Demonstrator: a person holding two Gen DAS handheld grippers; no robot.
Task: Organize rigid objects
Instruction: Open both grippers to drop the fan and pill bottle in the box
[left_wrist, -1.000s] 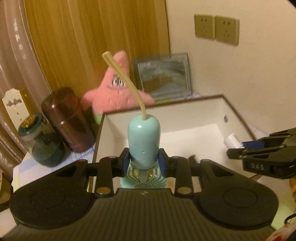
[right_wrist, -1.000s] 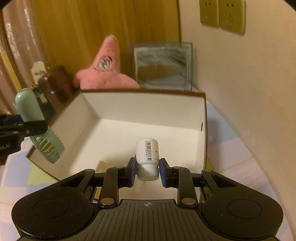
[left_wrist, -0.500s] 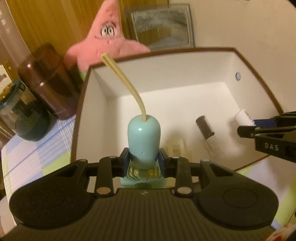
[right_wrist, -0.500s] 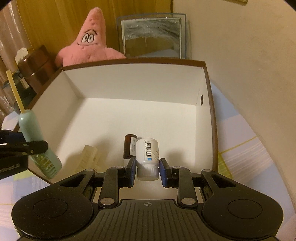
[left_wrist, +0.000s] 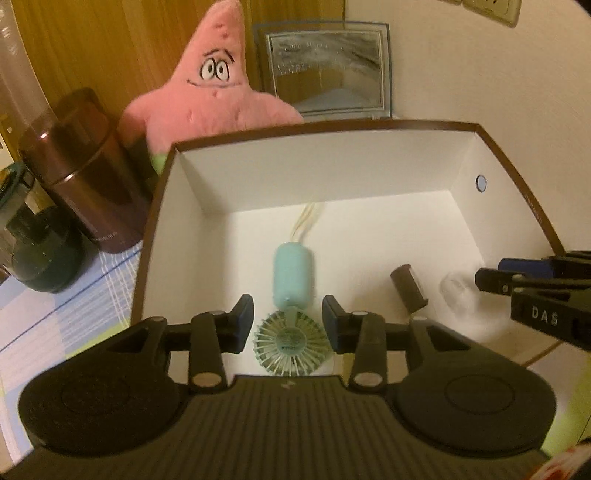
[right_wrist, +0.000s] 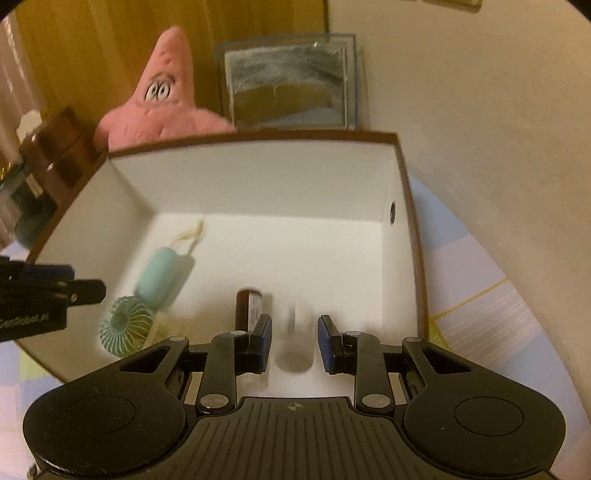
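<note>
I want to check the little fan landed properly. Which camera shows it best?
Left wrist: the fan lies sharp and centred in the box, between the open left gripper. Right wrist shows it blurred at the left edge.

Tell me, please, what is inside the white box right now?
In the white box lie a teal handheld fan with its cream strap, a brown bottle and a blurred white bottle. Something pale sits partly hidden beside the fan. The grippers cover the near floor.

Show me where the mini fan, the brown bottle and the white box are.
mini fan (left_wrist: 293, 275), left wrist view, on its teal handle.
brown bottle (left_wrist: 408, 288), left wrist view, on its dark body.
white box (right_wrist: 258, 177), right wrist view, on its far inner wall.
</note>
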